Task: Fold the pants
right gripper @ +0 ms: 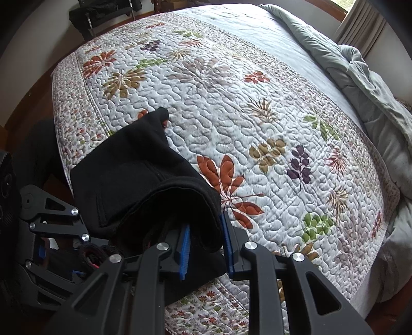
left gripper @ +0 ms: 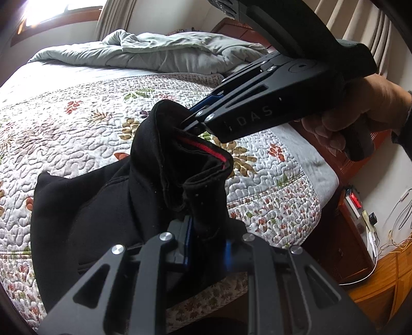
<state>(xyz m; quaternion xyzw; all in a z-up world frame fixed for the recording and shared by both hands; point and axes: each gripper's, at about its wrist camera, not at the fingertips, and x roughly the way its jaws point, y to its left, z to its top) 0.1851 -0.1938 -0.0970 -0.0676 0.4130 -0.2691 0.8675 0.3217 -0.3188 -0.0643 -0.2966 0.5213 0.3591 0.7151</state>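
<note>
Holding bunched pants [left gripper: 108, 206] lower left, both grippers, left [left gripper: 206, 247] and right [right gripper: 206, 247], clamp cloth; folding barely begun.

Counts — 1 pair black pants [left gripper: 108, 211], 2 grippers: left gripper [left gripper: 206, 247] and right gripper [right gripper: 206, 247], 1 bare hand [left gripper: 365, 113] in view. Bedding: 1 floral quilt [right gripper: 257, 116], 1 grey comforter [left gripper: 159, 51] bunched at far end. Also 1 wooden nightstand [left gripper: 342, 232] approx beside bed — 1 window [left gripper: 51, 13].
</note>
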